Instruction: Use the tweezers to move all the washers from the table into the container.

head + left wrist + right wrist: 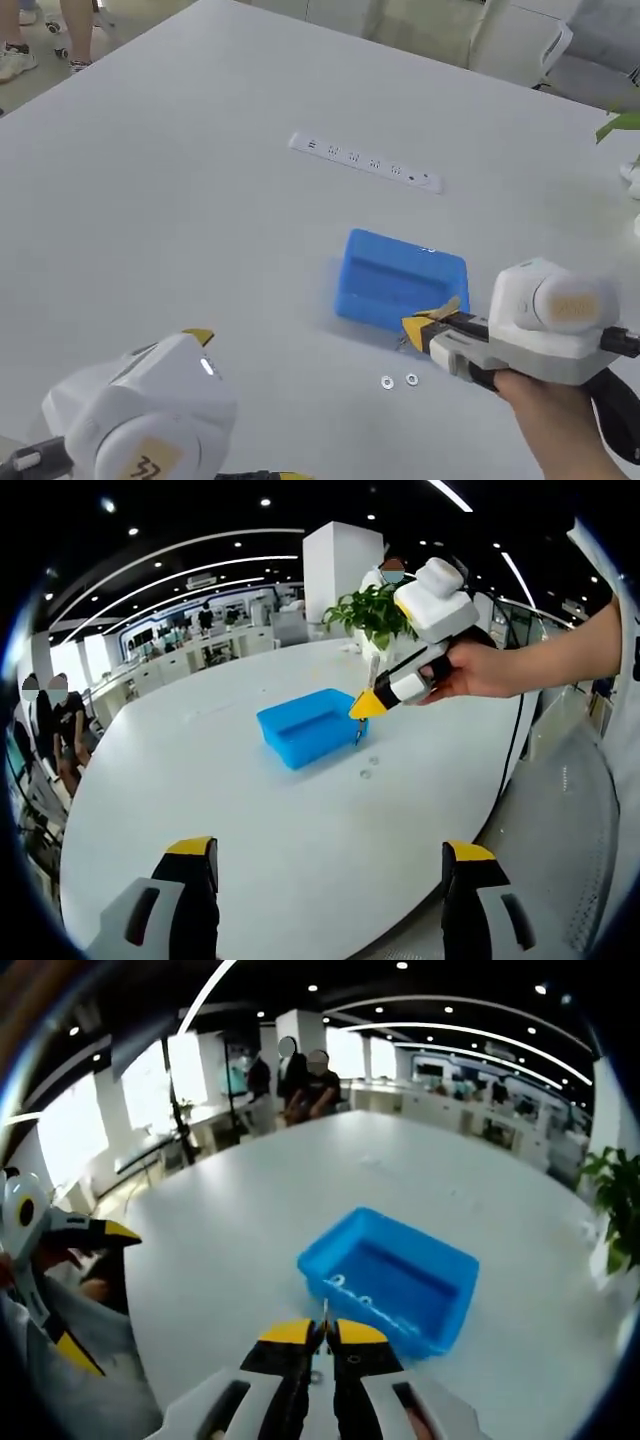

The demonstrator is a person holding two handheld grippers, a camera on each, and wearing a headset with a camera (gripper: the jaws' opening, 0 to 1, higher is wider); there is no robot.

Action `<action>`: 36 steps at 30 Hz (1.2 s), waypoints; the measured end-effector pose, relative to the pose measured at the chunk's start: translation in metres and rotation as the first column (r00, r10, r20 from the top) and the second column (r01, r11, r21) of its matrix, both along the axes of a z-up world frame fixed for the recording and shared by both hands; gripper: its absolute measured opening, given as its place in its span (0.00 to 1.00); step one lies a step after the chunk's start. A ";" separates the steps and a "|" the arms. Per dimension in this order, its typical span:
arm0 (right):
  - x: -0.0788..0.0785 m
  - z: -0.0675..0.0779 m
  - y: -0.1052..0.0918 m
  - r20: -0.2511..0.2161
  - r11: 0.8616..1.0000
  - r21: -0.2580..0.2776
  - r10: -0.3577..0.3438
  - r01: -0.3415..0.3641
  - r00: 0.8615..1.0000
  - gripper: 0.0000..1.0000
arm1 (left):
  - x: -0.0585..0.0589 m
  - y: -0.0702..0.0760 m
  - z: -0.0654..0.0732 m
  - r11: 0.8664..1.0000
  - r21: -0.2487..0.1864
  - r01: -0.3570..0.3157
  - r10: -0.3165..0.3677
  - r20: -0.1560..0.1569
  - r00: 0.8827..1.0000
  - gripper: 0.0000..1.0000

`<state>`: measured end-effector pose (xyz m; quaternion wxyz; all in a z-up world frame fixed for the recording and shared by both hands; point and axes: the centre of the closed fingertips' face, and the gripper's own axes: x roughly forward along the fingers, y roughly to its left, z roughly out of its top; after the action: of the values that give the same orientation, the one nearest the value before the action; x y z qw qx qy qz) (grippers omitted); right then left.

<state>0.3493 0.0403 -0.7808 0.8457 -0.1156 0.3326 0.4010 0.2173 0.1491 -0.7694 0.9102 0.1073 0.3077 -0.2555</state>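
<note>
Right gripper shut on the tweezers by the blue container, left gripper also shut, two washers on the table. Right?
No. The left gripper is open: the left gripper view shows its jaws wide apart, holding nothing. The rest stands.

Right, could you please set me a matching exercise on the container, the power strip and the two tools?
Things:
1 container
2 power strip
3 left tool
4 right tool

States or places:
a open
b blue
c shut on tweezers
d lies beyond the container

Pairs: 1-b, 2-d, 3-a, 4-c
</note>
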 end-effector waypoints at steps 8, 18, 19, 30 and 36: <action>-0.005 -0.026 -0.009 -0.032 0.998 -0.052 0.019 -0.020 0.999 0.04 | 0.000 -0.001 -0.001 1.000 0.001 0.005 -0.005 -0.004 1.000 0.95; -0.007 -0.036 -0.007 -0.060 0.999 -0.048 0.019 -0.022 0.998 0.04 | 0.001 -0.001 0.000 1.000 0.010 0.007 -0.007 -0.002 1.000 0.94; -0.008 -0.037 -0.006 -0.063 0.999 -0.047 0.022 -0.025 0.998 0.04 | 0.001 0.000 0.000 1.000 0.011 0.006 -0.006 -0.001 1.000 0.94; -0.012 -0.041 -0.005 -0.052 0.997 -0.073 0.032 -0.036 0.998 0.04 | 0.002 0.002 -0.001 1.000 0.012 0.001 -0.001 -0.002 1.000 0.94; -0.012 -0.043 -0.003 -0.035 0.997 -0.071 0.037 -0.040 0.999 0.04 | 0.002 0.000 -0.002 1.000 0.025 0.015 -0.015 -0.005 1.000 0.94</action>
<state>0.3370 0.0377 -0.8235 0.8274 -0.1455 0.3586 0.4070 0.2193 0.1487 -0.7712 0.9061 0.1203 0.3121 -0.2589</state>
